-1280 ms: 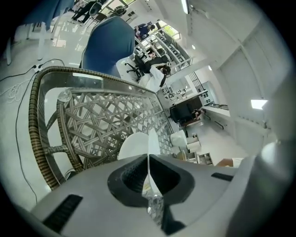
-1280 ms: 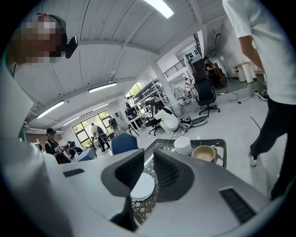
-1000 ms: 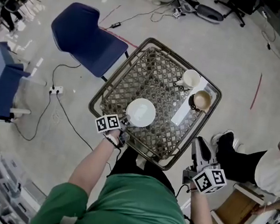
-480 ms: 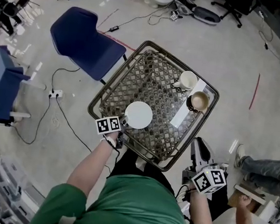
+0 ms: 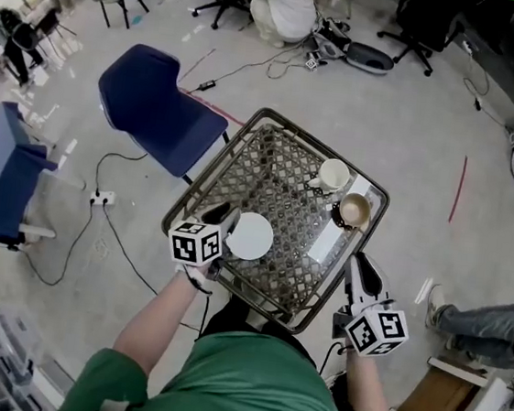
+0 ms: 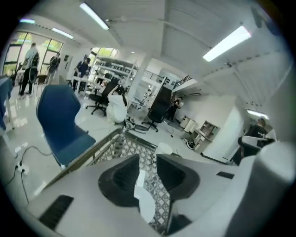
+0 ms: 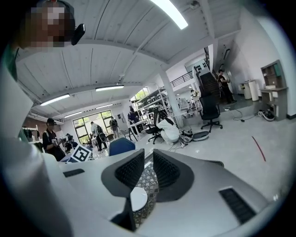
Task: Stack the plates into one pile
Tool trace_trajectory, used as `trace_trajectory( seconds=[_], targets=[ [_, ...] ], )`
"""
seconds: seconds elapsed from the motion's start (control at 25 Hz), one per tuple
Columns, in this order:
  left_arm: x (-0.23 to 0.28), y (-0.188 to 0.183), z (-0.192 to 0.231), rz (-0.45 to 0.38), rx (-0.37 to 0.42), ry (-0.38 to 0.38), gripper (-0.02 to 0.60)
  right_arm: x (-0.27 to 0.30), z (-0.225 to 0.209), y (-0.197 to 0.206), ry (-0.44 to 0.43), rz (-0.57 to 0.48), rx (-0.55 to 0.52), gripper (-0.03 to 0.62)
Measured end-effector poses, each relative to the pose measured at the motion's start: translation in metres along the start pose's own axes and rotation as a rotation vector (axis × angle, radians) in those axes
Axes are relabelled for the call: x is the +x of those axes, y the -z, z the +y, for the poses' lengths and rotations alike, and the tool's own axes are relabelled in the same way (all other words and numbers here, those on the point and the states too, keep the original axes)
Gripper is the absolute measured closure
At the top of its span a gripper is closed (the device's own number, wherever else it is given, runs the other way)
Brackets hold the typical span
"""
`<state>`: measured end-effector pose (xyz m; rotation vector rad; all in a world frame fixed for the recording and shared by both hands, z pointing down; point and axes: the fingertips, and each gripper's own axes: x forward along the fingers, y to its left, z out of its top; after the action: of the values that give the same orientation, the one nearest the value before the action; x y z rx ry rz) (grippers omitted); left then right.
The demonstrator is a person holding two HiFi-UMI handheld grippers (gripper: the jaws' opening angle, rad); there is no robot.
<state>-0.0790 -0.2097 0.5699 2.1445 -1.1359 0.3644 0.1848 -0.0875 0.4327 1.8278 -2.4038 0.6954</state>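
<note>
A white plate pile (image 5: 252, 236) lies near the front left of the lattice table (image 5: 203, 177). My left gripper (image 5: 223, 216) hangs above the plate's left side, clear of it, open with nothing between its jaws. In the left gripper view the plate (image 6: 144, 201) shows below the left gripper (image 6: 148, 159), through the gap. My right gripper (image 5: 358, 265) is off the table's front right edge, open and empty. In the right gripper view the plate (image 7: 138, 198) lies low and to the left of the right gripper (image 7: 148, 162).
A white cup (image 5: 333, 175) and a brown cup (image 5: 355, 210) stand at the table's far right, beside a white strip (image 5: 324, 240). A blue chair (image 5: 153, 105) stands left of the table. Cables lie on the floor. A person's leg (image 5: 483, 322) shows at the right.
My left gripper let go of the plate's left rim, opened and rose above it, rolling as it went. The right gripper rose slightly. The plate stayed on the table.
</note>
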Motion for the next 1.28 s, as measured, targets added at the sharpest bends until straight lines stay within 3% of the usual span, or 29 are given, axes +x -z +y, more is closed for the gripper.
trace_trajectory(
  seconds=[0.24,0.4,0.72,1.28],
  targets=[
    [-0.037,-0.090,-0.076,-0.183,0.314,0.031,0.457,-0.003,-0.001,-0.048,0.042,-0.108,-0.110,0.559],
    [-0.058,-0.133,-0.112,-0.286,0.425,0.041,0.457,-0.007,-0.003,-0.082,0.051,-0.176,-0.147,0.562],
    [-0.085,-0.179,-0.156,-0.431,0.474,0.046,0.457,-0.026,-0.009,-0.137,0.076,-0.297,-0.250,0.562],
    [-0.072,-0.180,-0.167,-0.420,0.515,0.053,0.457,-0.018,-0.002,-0.154,0.078,-0.322,-0.353,0.562]
  ],
)
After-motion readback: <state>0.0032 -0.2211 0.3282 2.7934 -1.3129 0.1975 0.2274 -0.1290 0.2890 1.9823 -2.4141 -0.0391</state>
